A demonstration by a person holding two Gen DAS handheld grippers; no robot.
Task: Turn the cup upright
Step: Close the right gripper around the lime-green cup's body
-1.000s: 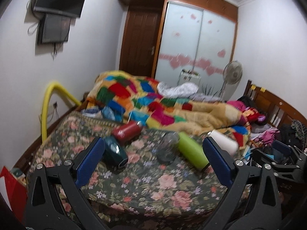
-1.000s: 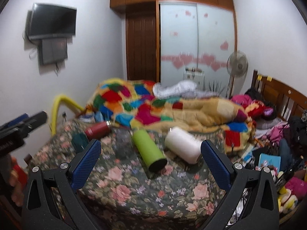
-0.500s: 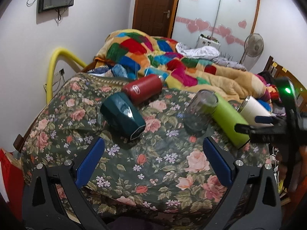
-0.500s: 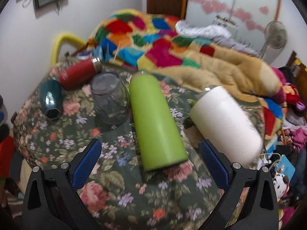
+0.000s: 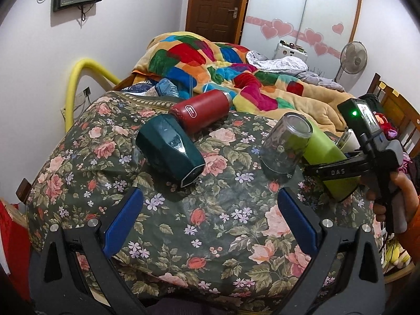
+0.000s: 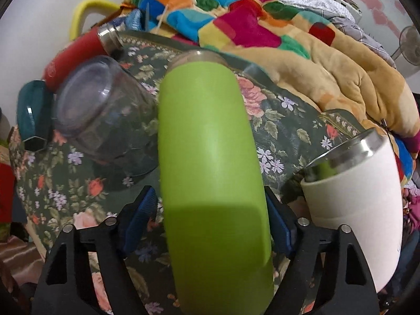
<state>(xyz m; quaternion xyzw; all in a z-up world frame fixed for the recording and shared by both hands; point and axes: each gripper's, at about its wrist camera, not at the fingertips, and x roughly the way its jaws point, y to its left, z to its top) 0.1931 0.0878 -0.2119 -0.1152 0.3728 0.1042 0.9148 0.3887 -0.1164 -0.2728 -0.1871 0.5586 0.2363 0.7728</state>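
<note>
The green cup [image 6: 210, 162] lies on its side on the flowered bedspread [image 5: 183, 236], its long body running away from the right gripper [image 6: 210, 218], whose blue pads [image 6: 139, 218] sit narrowed against either flank near the closed end — whether they already press or only touch, I cannot tell. It looks a smooth, stiff, coated tumbler, likely steel and not heavy if empty; the finish seems slick, so a squeeze low on the barrel could let it swivel as it is tipped up. A hold nearer the middle would steady it better, I'd judge. The soft quilt underneath gives little firm footing for standing it. Close on one side leans a clear glass jar [image 6: 105, 120], touching or nearly touching the green cup — fragile, and easily knocked. On the other side lies a white tumbler [image 6: 354, 202] with a steel rim, just beside. Farther off are a red bottle [image 5: 202, 110] and a dark teal cup [image 5: 170, 149], both on their sides. The left gripper [image 5: 210, 223] hangs wide apart over bare bedspread, holding nothing.
</note>
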